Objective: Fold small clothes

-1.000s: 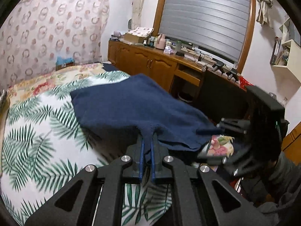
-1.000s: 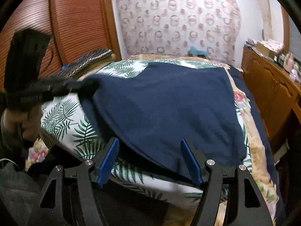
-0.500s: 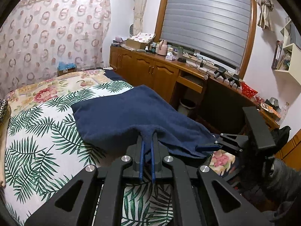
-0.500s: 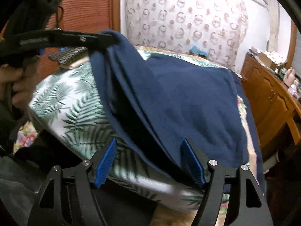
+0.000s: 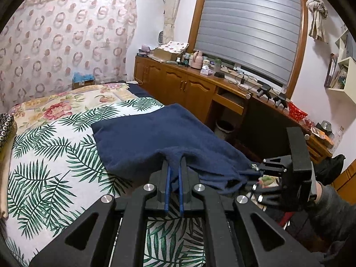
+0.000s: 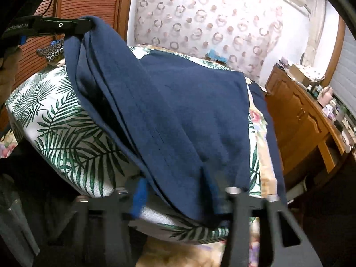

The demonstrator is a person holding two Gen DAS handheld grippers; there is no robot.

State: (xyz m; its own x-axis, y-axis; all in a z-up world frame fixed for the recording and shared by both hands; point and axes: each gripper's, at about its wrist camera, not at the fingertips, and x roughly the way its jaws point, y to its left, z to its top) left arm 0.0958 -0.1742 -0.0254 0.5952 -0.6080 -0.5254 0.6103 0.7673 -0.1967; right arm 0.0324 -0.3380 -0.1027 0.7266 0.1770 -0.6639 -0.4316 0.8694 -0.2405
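Note:
A dark navy garment (image 5: 155,138) lies on the palm-leaf bedspread (image 5: 49,166). My left gripper (image 5: 174,169) is shut on its near corner and holds that corner lifted; it also shows in the right wrist view (image 6: 86,25) at the upper left with cloth hanging from it. In the right wrist view the garment (image 6: 178,111) drapes down over my right gripper (image 6: 178,198). Its jaws are blurred and stand apart, with the garment's lower edge between them. The right gripper also shows in the left wrist view (image 5: 255,173) at the garment's right corner.
A wooden cabinet and desk (image 5: 189,89) with clutter runs along the bed's right side under a shuttered window. A wooden slatted door (image 6: 89,4) stands left of the bed. A patterned curtain (image 5: 55,44) hangs behind the bed. A dark bin (image 5: 224,125) sits under the desk.
My left gripper has lifted its corner of the garment higher. The right gripper's blue pads have come closer together around the garment's lower edge, and its view has tilted and blurred.

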